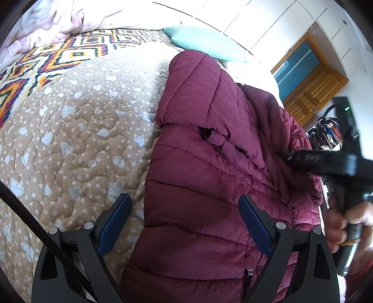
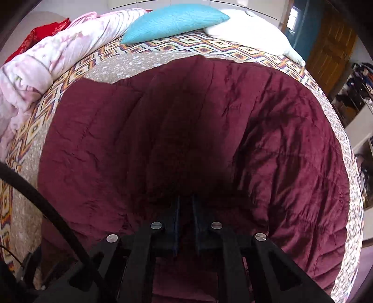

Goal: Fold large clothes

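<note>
A maroon quilted puffer jacket [image 1: 209, 163] lies on the bed. In the left wrist view it runs up the middle, with its fleecy lining showing at the right. My left gripper [image 1: 185, 205] is open and empty, its blue pads [image 1: 116, 223] spread above the jacket's near left edge. My right gripper [image 2: 185, 205] is shut on a fold of the jacket [image 2: 186, 128], which fills the right wrist view. The right gripper also shows in the left wrist view [image 1: 291, 157], held by a hand at the jacket's right side.
The bed has a beige quilted cover [image 1: 70, 139] and a patterned blanket [image 1: 58, 56]. A turquoise pillow [image 2: 174, 21], a white pillow [image 2: 251, 32] and a bunched pink blanket [image 2: 46, 65] lie at the far end. A wooden door [image 1: 310, 88] stands at the right.
</note>
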`<state>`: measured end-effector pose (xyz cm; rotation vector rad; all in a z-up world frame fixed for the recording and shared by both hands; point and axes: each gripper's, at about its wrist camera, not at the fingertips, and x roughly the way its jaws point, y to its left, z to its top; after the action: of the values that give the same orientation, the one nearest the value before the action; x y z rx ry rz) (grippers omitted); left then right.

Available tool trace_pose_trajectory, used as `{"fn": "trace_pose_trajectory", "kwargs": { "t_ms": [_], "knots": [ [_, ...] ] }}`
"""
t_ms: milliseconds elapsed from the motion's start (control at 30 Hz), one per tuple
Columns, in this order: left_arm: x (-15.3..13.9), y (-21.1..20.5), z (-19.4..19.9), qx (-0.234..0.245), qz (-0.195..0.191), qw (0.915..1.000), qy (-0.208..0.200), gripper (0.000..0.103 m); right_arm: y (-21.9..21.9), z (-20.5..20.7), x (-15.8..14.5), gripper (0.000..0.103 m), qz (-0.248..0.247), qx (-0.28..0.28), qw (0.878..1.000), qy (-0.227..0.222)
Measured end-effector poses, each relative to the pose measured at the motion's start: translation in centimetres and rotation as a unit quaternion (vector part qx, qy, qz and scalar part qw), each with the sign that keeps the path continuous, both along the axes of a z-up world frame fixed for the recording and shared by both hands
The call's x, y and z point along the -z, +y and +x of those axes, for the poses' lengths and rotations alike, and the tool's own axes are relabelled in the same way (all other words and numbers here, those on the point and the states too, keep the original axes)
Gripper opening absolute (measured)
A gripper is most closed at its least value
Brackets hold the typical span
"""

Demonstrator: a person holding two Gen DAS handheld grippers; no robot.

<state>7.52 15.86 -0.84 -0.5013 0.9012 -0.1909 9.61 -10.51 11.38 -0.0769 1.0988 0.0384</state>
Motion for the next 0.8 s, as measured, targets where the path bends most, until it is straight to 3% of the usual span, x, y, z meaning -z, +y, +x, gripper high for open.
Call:
{"fn": "trace_pose_trajectory", "kwargs": {
  "t_ms": [67, 133, 200, 267, 333, 400, 500, 667, 733, 800],
  "knots": [
    [0.0, 0.0, 0.0, 0.0, 0.001, 1.0, 0.0, 0.092, -0.2, -0.8, -1.8, 0.011, 0.01, 0.007, 1.0, -0.014],
    [0.1, 0.0, 0.1, 0.0, 0.002, 1.0, 0.001, 0.092, -0.7, -2.4, -3.6, 0.011, 0.038, 0.015, 0.998, -0.055],
    [0.1, 0.0, 0.1, 0.0, 0.0, 1.0, 0.0, 0.092, -1.3, -4.4, -5.2, 0.015, 0.039, 0.029, 0.994, -0.1],
    [0.1, 0.0, 0.0, 0.0, -0.001, 1.0, 0.001, 0.092, -1.6, -6.1, -5.4, 0.027, 0.015, 0.044, 0.991, -0.124],
    [0.1, 0.1, 0.0, 0.0, 0.0, 1.0, 0.001, 0.092, -2.2, -7.0, -4.0, 0.033, -0.005, 0.053, 0.992, -0.118],
    [0.1, 0.1, 0.0, 0.0, 0.002, 1.0, 0.001, 0.092, -2.6, -6.4, -1.4, 0.034, -0.016, 0.059, 0.995, -0.079],
    [0.1, 0.2, 0.0, 0.0, 0.001, 1.0, 0.001, 0.092, -4.1, -5.5, 1.1, 0.037, 0.015, 0.089, 0.994, -0.056],
    [0.0, 0.0, 0.0, 0.0, 0.004, 1.0, 0.003, 0.092, -4.9, -4.9, 1.8, 0.05, 0.029, 0.09, 0.994, -0.06],
    [0.0, -0.1, 0.0, 0.001, 0.006, 1.0, 0.003, 0.092, -5.0, -4.7, 1.6, 0.052, 0.022, 0.066, 0.996, -0.059],
    [0.0, 0.0, 0.1, 0.001, 0.0, 1.0, 0.002, 0.092, -6.0, -4.6, 1.0, 0.052, 0.045, 0.07, 0.996, -0.04]
  ]
}}
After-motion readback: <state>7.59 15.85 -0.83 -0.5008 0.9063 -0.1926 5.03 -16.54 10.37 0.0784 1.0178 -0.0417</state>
